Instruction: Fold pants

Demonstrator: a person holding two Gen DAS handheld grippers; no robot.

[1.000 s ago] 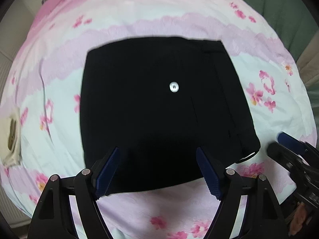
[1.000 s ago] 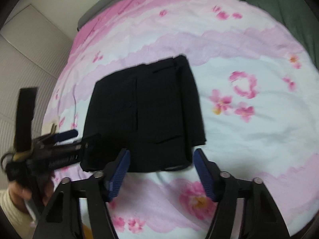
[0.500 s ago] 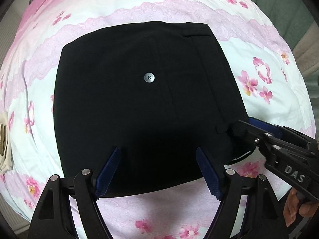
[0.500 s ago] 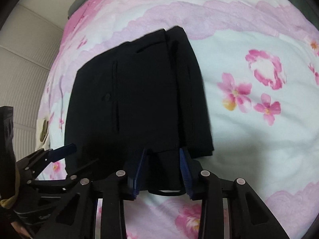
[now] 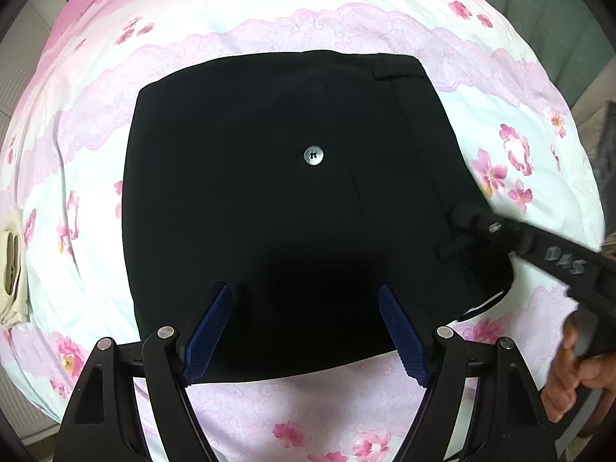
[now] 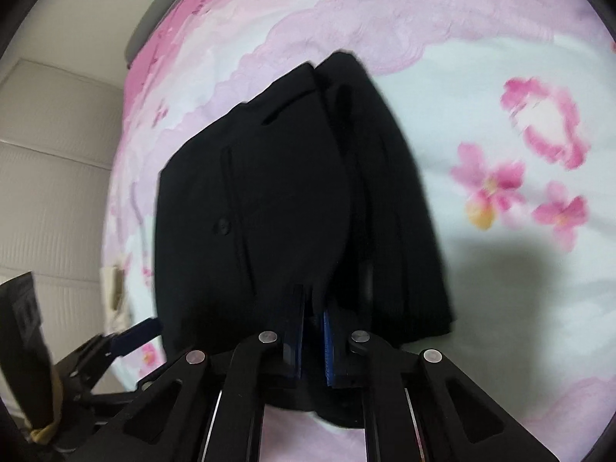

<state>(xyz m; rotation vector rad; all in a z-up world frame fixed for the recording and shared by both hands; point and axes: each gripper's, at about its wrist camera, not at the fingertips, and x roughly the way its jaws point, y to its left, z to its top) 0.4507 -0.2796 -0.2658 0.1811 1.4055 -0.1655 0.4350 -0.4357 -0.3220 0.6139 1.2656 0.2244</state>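
Black pants (image 5: pixel 277 200) lie folded mid-bed (image 5: pixel 269 19); our right gripper (image 6: pixel 312 331) has pinched their near right corner, while our left gripper (image 5: pixel 304 331) hangs wide open, empty; next, we judge, comes lifting that corner across

Left tool (image 5: pixel 304 331) gapes over folded black pants (image 5: pixel 269 211) on floral bedsheet (image 5: pixel 269 19).

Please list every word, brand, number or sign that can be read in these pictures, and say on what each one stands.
"DAS": raised letters on the black body of the right claw, seen in the left wrist view.
The button on the pants bears no readable mark.
The sheet has only a flower print, no text.
Nothing is readable in the right wrist view.
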